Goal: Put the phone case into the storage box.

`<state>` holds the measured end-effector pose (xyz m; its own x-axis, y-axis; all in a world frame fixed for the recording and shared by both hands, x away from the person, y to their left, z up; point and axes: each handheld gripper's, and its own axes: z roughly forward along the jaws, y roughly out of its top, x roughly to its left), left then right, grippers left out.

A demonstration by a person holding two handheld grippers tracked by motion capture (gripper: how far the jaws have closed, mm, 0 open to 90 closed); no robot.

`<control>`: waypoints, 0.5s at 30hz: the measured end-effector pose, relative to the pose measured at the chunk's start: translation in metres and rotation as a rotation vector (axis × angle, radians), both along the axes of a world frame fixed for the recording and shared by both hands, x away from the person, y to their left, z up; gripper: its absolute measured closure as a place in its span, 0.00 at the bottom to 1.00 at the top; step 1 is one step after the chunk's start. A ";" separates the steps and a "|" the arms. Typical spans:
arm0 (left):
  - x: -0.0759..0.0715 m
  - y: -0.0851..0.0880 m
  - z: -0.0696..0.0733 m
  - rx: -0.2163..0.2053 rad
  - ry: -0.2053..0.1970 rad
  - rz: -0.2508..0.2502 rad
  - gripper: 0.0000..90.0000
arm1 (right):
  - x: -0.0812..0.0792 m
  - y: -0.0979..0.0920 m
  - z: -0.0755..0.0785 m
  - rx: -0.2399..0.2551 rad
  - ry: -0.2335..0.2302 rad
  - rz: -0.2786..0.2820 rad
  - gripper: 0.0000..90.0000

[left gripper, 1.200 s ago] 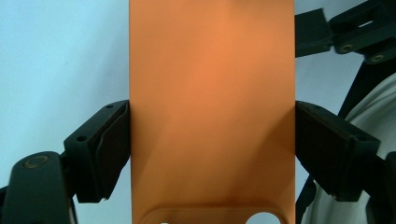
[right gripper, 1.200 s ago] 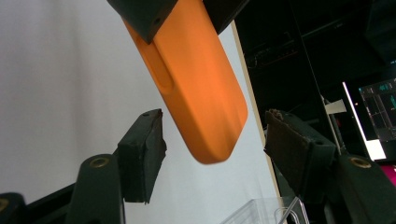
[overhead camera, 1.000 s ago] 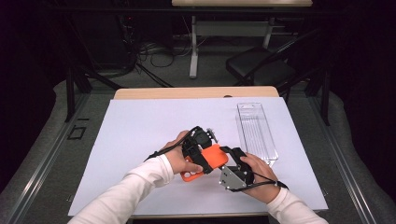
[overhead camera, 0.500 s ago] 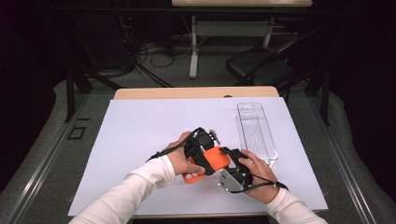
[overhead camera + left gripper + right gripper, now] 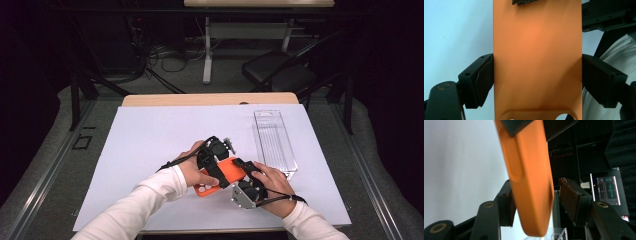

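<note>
An orange phone case [image 5: 231,170] is held above the white sheet near the table's front. My left gripper [image 5: 223,174] is shut on it across its width, and both pads press its long edges [image 5: 537,62] in the left gripper view. My right gripper [image 5: 246,169] straddles the case's rounded end [image 5: 529,177]. Its jaws have just been closing with the case between them. One pad [image 5: 510,202] touches the case, and a gap remains at the other pad [image 5: 569,200].
A clear plastic tray [image 5: 274,142] lies lengthwise at the right of the white sheet [image 5: 150,140]. The wooden table edge [image 5: 210,99] runs along the back. A black chair [image 5: 280,70] and desk legs stand beyond it on the floor.
The right gripper's jaws have drawn closer around the end of the orange case. Both hands and the case stay where they were.
</note>
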<state>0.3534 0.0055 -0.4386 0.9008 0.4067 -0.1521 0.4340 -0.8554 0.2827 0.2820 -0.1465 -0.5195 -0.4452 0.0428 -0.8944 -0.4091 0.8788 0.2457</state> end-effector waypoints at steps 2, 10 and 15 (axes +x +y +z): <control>0.000 0.000 0.000 -0.003 0.009 0.004 0.18 | 0.000 0.001 -0.001 -0.003 -0.011 0.006 0.55; 0.004 0.000 -0.001 0.001 0.035 0.013 0.18 | 0.000 0.005 0.001 -0.049 -0.063 0.042 0.61; 0.004 0.000 -0.002 -0.012 0.044 0.026 0.18 | 0.000 0.007 -0.002 -0.079 -0.091 0.042 0.65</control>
<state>0.3576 0.0054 -0.4404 0.8822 0.4283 -0.1960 0.4685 -0.8402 0.2731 0.2823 -0.1398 -0.5211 -0.3622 -0.0460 -0.9310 -0.4635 0.8754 0.1371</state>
